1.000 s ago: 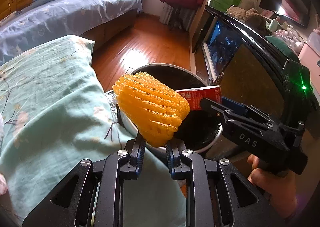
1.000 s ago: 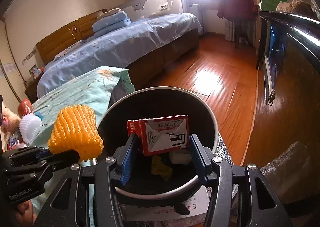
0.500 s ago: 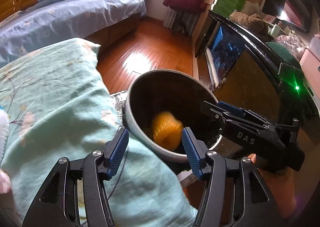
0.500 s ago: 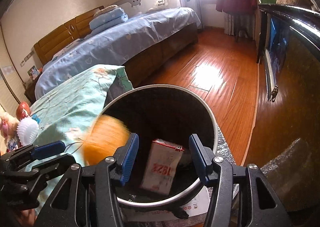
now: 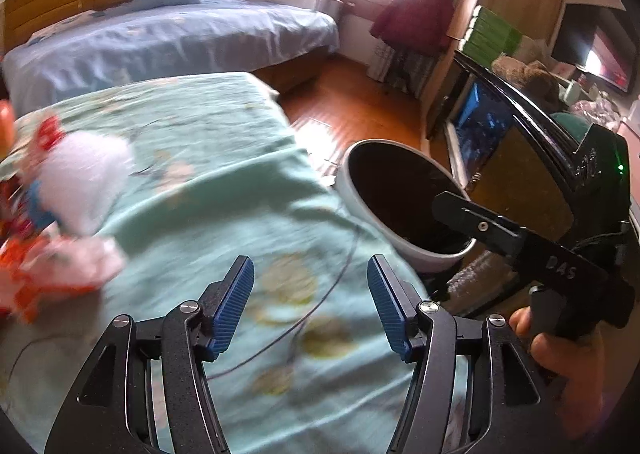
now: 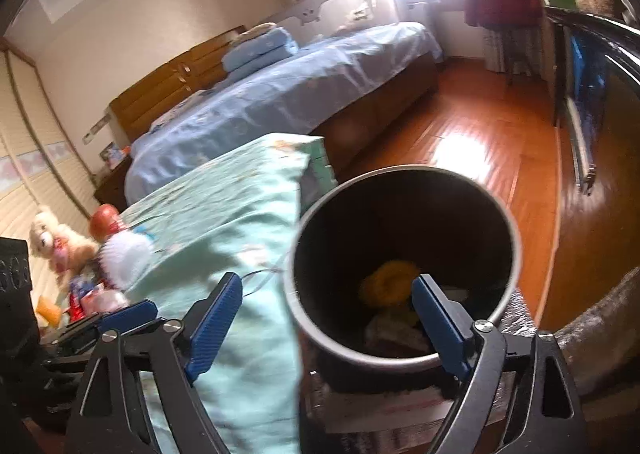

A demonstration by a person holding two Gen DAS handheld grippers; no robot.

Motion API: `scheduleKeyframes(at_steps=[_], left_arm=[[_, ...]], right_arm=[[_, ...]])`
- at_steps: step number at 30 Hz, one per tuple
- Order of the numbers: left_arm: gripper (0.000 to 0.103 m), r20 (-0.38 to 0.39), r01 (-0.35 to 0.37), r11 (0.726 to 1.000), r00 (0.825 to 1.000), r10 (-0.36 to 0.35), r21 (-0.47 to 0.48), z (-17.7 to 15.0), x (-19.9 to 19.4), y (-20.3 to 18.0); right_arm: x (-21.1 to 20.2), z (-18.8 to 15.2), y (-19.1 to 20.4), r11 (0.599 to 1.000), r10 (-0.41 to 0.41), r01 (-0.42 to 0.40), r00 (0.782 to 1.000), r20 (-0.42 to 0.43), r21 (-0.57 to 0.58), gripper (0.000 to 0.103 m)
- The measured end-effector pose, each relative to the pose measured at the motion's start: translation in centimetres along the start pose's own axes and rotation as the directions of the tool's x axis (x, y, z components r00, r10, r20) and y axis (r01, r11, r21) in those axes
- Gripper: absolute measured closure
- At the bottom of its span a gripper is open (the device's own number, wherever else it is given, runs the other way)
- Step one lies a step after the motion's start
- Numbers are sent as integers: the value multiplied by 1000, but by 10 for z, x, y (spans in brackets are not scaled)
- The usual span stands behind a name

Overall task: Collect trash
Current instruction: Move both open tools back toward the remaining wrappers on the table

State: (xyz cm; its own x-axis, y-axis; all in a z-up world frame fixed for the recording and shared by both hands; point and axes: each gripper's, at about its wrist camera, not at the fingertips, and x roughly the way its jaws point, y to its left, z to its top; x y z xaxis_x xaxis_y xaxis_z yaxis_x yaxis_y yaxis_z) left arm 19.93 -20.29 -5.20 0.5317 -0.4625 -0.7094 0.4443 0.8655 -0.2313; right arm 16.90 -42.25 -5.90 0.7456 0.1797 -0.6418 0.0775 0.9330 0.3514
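While both sets of jaws are opening empty, your left gripper (image 5: 310, 300) is sitting nearer the white foam net (image 5: 86, 178) at ten o'clock; right gripper (image 6: 326, 316) is hovering over the dark round bin (image 6: 404, 194).

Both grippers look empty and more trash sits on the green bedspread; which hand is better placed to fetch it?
Left, probably. The left gripper, jaws opening and empty, faces the bedspread near the white foam net. The right gripper, also opening, points at the bin.

you've got a glossy wood floor (image 6: 472, 158) beyond the smooth bin (image 6: 516, 254); matt cloth sheet (image 5: 224, 214) beside it.
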Motion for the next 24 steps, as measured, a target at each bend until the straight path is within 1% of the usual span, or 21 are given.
scheduleKeyframes(at_steps=[3, 7, 11, 18, 24], left_arm=[[43, 6, -21, 999, 1000, 21, -27, -8, -11, 15], [43, 23, -58, 997, 998, 60, -51, -18, -26, 35], [42, 34, -95, 991, 995, 99, -99, -28, -43, 60], [42, 41, -152, 974, 986, 161, -169, -49, -64, 94], [42, 43, -183, 957, 979, 197, -224, -64, -81, 121]], right_arm=[[-1, -7, 19, 999, 43, -43, 999, -7, -20, 7], [3, -15, 42, 994, 95, -96, 995, -30, -45, 7], [7, -24, 65, 988, 130, -134, 990, -51, -73, 7], [15, -34, 97, 974, 179, -189, 980, -91, -122, 6], [25, -41, 124, 960, 212, -231, 969, -127, -158, 6]])
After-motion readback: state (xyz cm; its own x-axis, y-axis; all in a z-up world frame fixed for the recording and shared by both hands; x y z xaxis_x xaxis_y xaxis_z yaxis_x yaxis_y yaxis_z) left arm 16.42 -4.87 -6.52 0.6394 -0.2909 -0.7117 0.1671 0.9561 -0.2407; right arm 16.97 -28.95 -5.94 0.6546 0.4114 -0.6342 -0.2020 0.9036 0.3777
